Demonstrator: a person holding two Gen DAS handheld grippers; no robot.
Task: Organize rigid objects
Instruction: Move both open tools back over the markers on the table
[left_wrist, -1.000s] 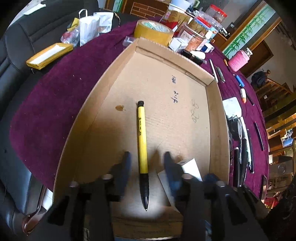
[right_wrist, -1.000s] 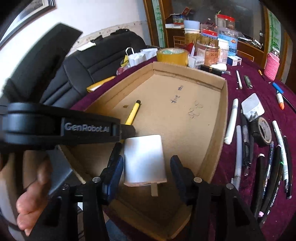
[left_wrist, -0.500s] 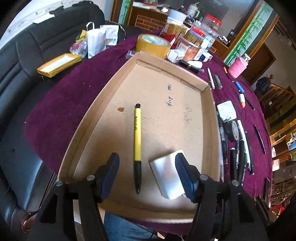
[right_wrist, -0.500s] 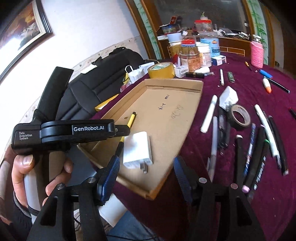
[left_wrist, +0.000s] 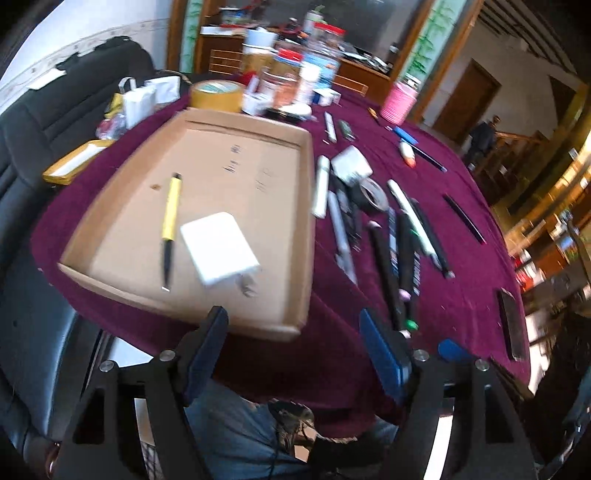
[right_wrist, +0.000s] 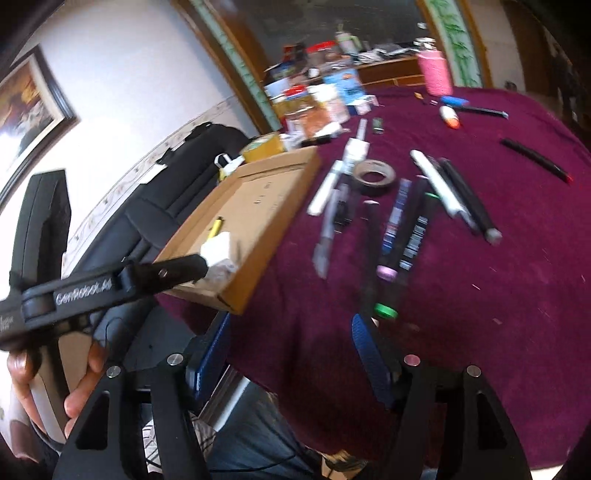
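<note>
A shallow cardboard tray (left_wrist: 236, 162) lies on the purple cloth. Inside it are a yellow pen (left_wrist: 170, 210) and a white charger block (left_wrist: 218, 247), both lying free. My left gripper (left_wrist: 293, 321) hovers over the table's near edge, just right of the tray's near corner, its jaws opening with nothing between them. My right gripper (right_wrist: 291, 328) also hangs above the near edge, jaws opening and empty. Just beyond its right finger is a green-capped marker (right_wrist: 402, 254). In the right wrist view the tray (right_wrist: 266, 192), pen (right_wrist: 216, 227) and charger (right_wrist: 218, 247) sit left of centre.
Several pens and markers (left_wrist: 402, 236) lie on the cloth right of the tray, with a tape roll (left_wrist: 373, 194) and a white adapter (left_wrist: 351, 166). Jars, a yellow tape roll (left_wrist: 218, 94) and a pink cup (left_wrist: 399, 101) crowd the far side. A hand (right_wrist: 85, 369) grips the left tool.
Both grippers drew back out of the tray toward the near edge and swung right. Their jaws widened. The pen and the charger stayed lying in the tray.
</note>
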